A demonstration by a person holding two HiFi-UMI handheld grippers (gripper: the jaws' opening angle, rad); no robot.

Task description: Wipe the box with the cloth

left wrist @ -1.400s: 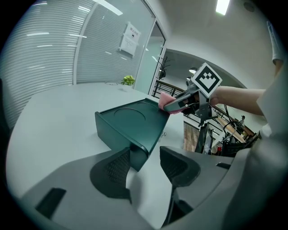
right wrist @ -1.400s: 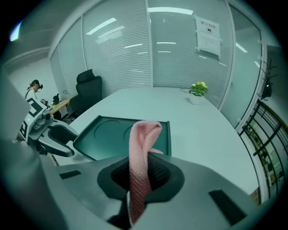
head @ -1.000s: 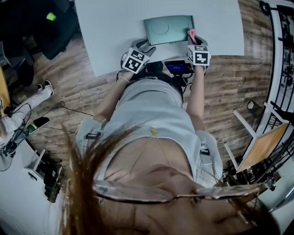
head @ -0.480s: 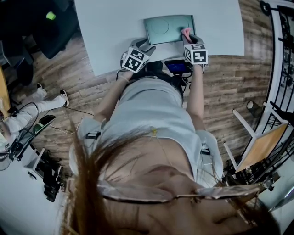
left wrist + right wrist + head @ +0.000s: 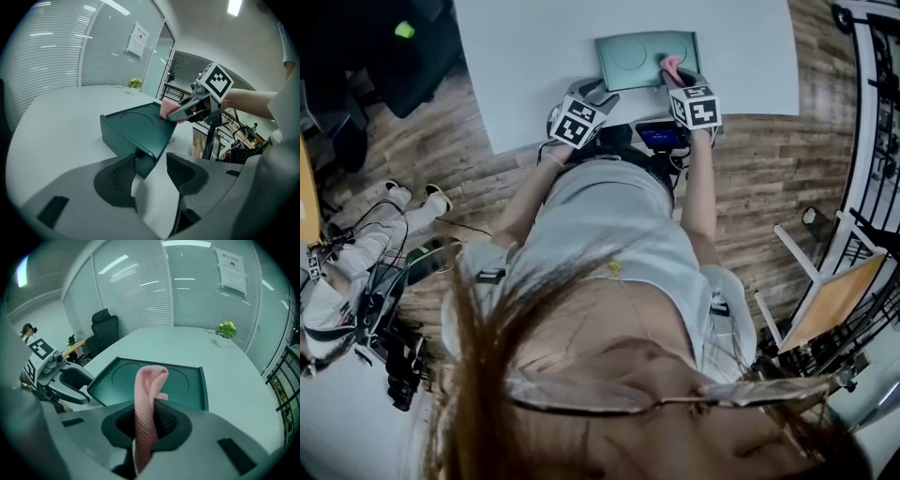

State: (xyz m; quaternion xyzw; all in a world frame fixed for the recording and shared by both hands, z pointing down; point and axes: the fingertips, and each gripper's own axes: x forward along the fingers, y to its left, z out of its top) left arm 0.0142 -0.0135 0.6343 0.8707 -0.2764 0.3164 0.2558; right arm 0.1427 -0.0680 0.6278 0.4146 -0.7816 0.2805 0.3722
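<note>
A dark green box point(image 5: 633, 54) with a round recess in its top lies on the white table point(image 5: 525, 56) near the front edge. My right gripper point(image 5: 676, 79) is shut on a pink cloth point(image 5: 670, 66), and the cloth rests on the box's right part. In the right gripper view the cloth point(image 5: 149, 394) stands up between the jaws of the right gripper point(image 5: 150, 409), with the box point(image 5: 187, 383) just beyond. My left gripper point(image 5: 152, 159) is open at the box's near left corner point(image 5: 143, 154); white table shows between that corner and the right pad.
A small potted plant point(image 5: 225, 331) stands far back on the table. A black office chair point(image 5: 104, 329) is at the table's left side. A person point(image 5: 352, 253) moves on the wooden floor at left. A metal railing point(image 5: 872, 141) runs along the right.
My right gripper has slid left over the box top with the cloth. My left gripper has stayed at the corner. The person on the floor has shifted.
</note>
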